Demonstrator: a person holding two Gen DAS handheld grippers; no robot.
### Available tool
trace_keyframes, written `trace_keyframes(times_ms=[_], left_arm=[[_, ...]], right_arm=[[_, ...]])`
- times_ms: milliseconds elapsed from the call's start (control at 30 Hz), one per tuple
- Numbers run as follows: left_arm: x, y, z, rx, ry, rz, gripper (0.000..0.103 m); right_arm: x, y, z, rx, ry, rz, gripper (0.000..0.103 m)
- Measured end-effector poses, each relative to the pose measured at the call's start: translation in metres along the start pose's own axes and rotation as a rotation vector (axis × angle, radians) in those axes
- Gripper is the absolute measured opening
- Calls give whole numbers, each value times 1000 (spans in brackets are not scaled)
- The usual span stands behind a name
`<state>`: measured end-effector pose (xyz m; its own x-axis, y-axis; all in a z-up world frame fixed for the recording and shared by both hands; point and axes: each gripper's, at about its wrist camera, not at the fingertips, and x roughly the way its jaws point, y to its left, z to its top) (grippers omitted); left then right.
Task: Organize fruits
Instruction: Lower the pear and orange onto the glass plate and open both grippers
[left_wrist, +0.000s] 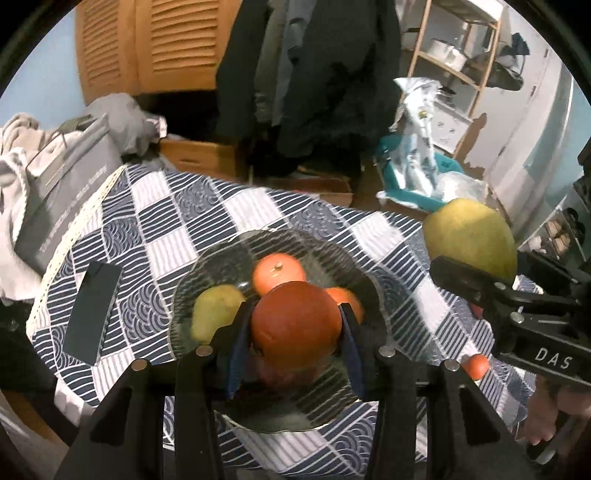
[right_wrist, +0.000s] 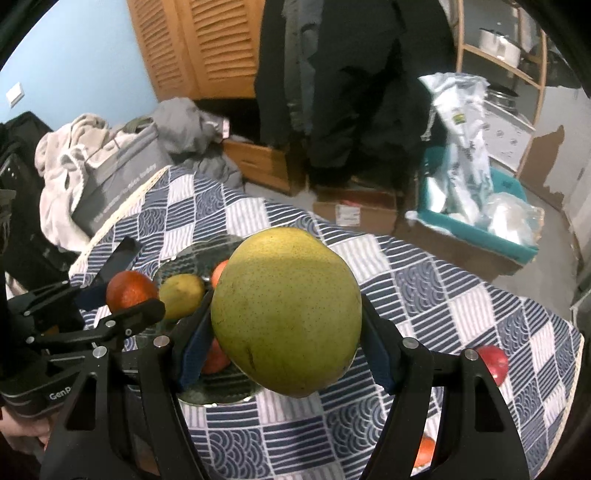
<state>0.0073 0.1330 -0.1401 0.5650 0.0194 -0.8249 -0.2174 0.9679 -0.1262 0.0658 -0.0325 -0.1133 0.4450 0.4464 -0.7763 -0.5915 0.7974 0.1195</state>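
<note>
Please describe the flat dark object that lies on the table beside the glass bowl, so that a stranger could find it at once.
Start at the table with the blue and white checked cloth. Find the glass bowl of fruit, then look to its left in the left wrist view. There lies a flat dark rectangle, perhaps a phone. It is the only flat, angular thing there; its neighbours are round fruit.
</note>
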Motion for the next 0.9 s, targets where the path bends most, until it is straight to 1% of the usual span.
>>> trace_keyframes(times_ms=[167, 367, 633, 900], left_arm=[[17, 19, -7, -29, 46, 31, 46], [30, 39, -15, -57, 88, 51, 46], [48, 52, -24, -70, 146, 79, 46], [54, 58, -26, -86, 170, 87, 47]], right_arm=[[24, 15, 2, -25, 35, 17, 72], [52, 28, 3, -28, 89, 53, 72], [83, 39, 0, -23, 156, 93, 72], [103, 47, -1, -31, 202, 121, 72]])
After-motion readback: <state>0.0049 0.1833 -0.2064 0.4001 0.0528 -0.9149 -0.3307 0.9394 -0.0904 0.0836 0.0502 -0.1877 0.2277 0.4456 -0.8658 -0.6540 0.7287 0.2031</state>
